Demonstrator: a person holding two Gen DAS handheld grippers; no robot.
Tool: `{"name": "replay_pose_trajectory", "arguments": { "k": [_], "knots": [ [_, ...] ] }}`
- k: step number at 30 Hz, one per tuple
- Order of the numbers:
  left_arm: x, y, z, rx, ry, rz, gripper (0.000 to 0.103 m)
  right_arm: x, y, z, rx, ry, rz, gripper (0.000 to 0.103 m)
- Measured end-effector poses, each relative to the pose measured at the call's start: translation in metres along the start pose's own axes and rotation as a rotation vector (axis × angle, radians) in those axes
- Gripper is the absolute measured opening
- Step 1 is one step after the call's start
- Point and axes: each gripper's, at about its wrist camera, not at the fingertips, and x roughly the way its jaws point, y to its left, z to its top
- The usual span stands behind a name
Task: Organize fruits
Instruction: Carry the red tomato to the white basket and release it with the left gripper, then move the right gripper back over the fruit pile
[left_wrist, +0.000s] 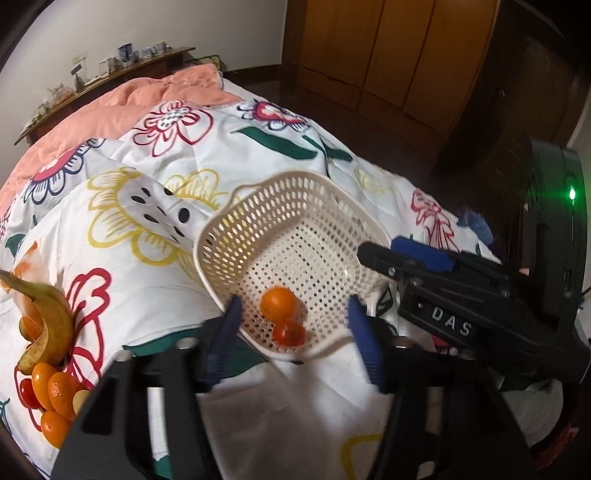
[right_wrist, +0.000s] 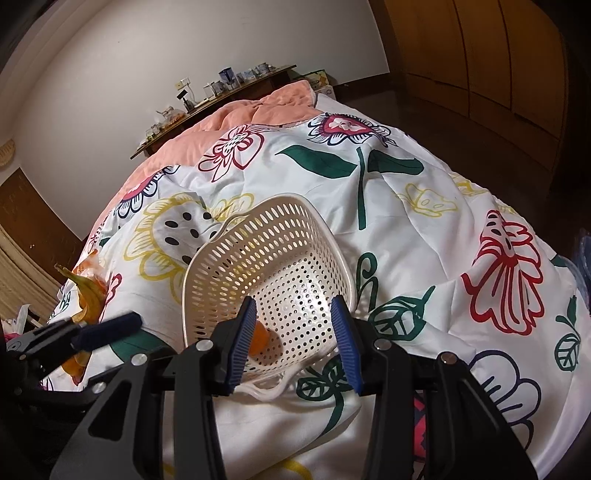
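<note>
My left tongs (left_wrist: 295, 332) hang apart over the near rim of the white basket (left_wrist: 236, 236) on the bed; inside lie an orange (left_wrist: 279, 303) and a tomato (left_wrist: 289, 332). My right tongs (right_wrist: 295, 339) stand apart, straddling that rim.

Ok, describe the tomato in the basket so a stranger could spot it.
On the flowered bedspread sits a tilted cream perforated basket. At its low near edge lie two fruits. The tomato is the smaller, redder one, nearer the rim than the orange.
</note>
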Motion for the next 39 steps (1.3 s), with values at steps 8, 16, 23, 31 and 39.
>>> {"name": "replay_pose_trajectory", "arguments": {
  "k": [8,16,23,31,39],
  "knots": [
    [-0.012,0.008,0.001,-0.008,-0.051,0.069,0.078,-0.004,0.003,-0.001,-0.002,-0.007,0.004,0.044],
    [-0.039,0.021,0.002,-0.021,-0.150,0.107,0.096,-0.007,0.007,0.000,-0.007,-0.008,0.006,0.044],
    [-0.054,0.041,0.000,-0.069,-0.184,0.156,0.097,-0.009,0.019,-0.001,-0.028,-0.005,0.020,0.044],
    [-0.077,0.077,-0.007,-0.149,-0.211,0.205,0.097,-0.012,0.034,-0.003,-0.058,0.002,0.043,0.044],
    [-0.100,0.124,-0.015,-0.249,-0.230,0.260,0.097,-0.013,0.051,-0.005,-0.093,0.019,0.080,0.052]
  ]
}}
